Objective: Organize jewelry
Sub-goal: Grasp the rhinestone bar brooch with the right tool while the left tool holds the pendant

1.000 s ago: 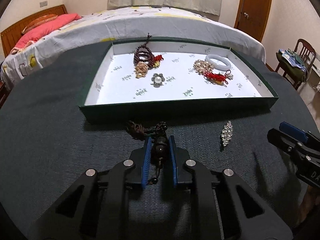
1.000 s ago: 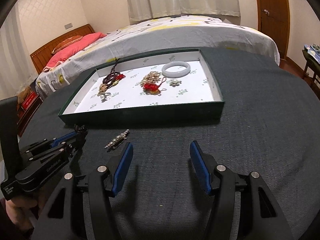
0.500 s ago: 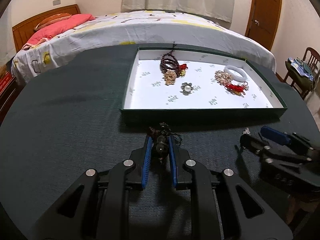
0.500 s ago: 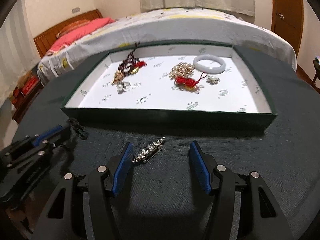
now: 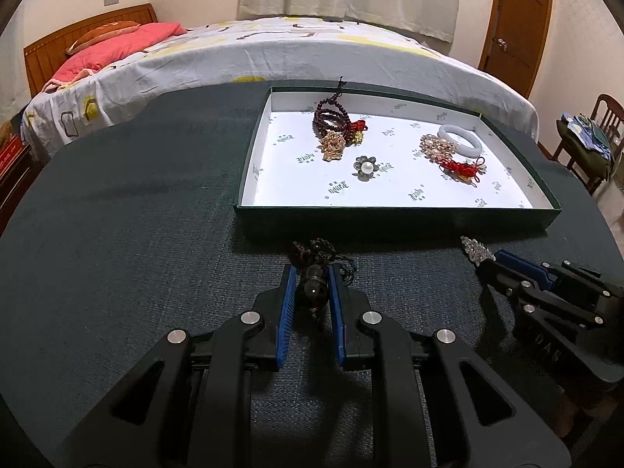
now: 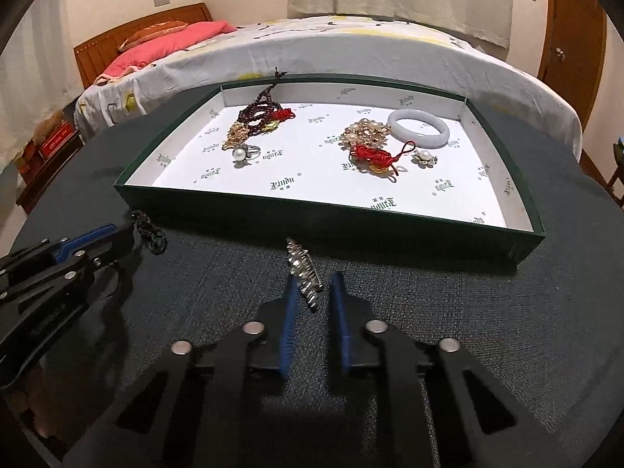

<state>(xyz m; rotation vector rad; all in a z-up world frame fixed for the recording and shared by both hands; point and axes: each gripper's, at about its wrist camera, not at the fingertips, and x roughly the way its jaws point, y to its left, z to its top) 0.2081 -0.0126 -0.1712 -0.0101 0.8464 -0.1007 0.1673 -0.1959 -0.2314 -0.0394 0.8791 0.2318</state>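
The left wrist view shows the left tongs (image 5: 310,290) clamped on a dark beaded cord bracelet (image 5: 315,288), low centre on the counter (image 5: 117,234). Only the right wrist view shows the right tongs (image 6: 314,296) pinched narrow on a glittering rhinestone brooch (image 6: 303,269) below the green tray (image 6: 312,210).

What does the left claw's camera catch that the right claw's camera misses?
Left only: a chair draped with clothes, and the big dark bead pinched in the left claw. Right only: the sparkly brooch seen full length inside the right claw. Both: the green tray, the white bangle, the bed.
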